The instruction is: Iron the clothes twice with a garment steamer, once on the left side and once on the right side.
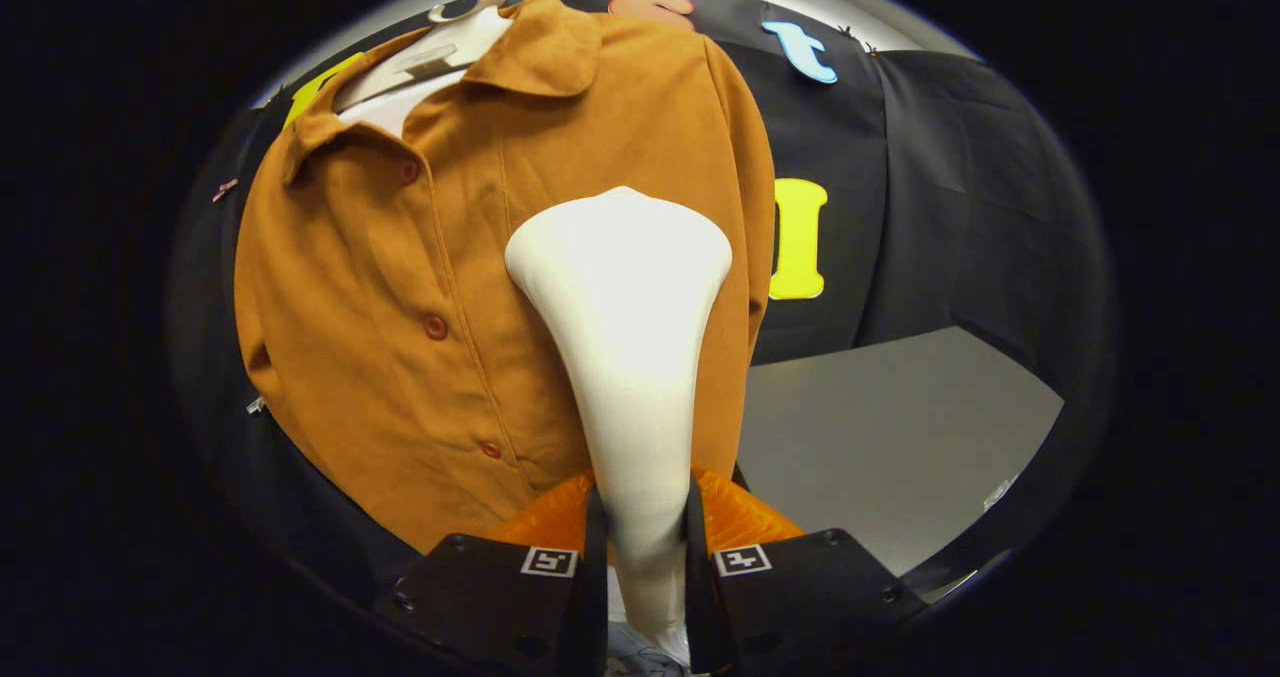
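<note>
Tool-mounted view, close on shirt

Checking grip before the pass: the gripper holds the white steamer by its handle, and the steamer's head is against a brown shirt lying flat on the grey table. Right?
Not quite. The gripper does clamp the white steamer, but the gripper view shows the brown shirt hanging upright on a white hanger, not flat on the grey table.

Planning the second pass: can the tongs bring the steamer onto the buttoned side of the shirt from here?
Probably yes. The tongs grip the steamer, whose head sits against the shirt just beside the row of buttons; nothing lies between.
</note>
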A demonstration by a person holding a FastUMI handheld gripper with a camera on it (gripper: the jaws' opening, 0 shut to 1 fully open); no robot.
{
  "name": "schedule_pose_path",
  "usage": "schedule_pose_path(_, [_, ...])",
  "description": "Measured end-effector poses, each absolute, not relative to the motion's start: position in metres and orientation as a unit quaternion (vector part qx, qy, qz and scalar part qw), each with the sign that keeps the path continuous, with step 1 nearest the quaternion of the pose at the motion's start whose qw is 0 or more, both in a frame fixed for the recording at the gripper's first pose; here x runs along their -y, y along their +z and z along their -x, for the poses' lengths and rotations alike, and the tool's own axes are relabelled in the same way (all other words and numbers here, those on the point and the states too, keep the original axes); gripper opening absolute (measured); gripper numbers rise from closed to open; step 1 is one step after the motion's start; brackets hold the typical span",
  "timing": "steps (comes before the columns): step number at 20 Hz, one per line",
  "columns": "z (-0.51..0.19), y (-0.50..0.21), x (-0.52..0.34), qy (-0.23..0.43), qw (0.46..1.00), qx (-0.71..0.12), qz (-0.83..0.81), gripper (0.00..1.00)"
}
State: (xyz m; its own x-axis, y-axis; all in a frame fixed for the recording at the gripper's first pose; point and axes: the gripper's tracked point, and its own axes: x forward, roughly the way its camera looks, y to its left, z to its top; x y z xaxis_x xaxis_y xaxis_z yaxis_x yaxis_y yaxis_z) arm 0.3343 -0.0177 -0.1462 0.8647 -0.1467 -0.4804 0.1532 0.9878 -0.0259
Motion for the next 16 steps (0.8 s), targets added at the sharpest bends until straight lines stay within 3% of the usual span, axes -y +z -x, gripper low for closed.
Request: schedule_pose_path(16, [-0.296, -0.253, 0.029, -0.09, 0.921, -0.379, -0.03, 0.35])
